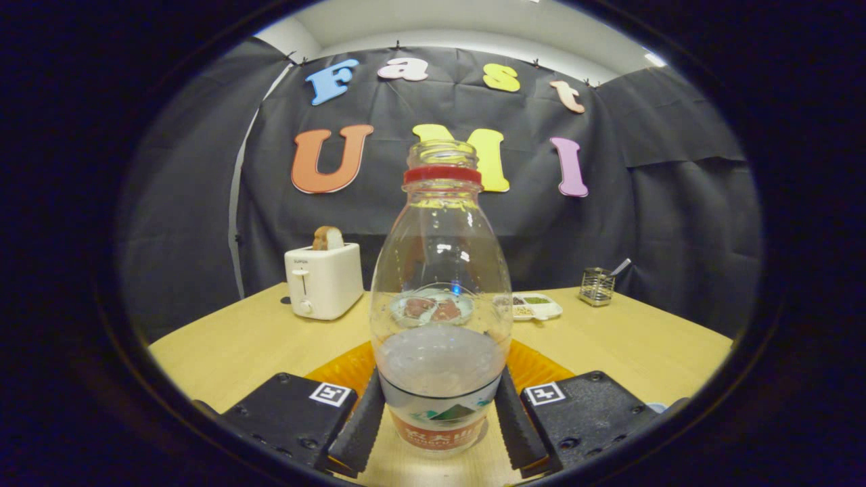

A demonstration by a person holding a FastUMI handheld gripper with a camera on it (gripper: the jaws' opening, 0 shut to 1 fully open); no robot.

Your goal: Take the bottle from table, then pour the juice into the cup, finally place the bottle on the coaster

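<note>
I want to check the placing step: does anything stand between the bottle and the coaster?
Nothing visible does. The tongs grip the bottle on both sides, and the orange coaster lies directly behind it on the table.

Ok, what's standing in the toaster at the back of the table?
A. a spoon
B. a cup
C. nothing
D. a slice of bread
D: a browned slice of bread sticks up from the white toaster, beyond the bottle that the hand-held gripper holds between its fingers.

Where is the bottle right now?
In the gripper view the bottle stands upright between the tool's fingers, which flank its lower sides, just ahead of the orange coaster.
</note>
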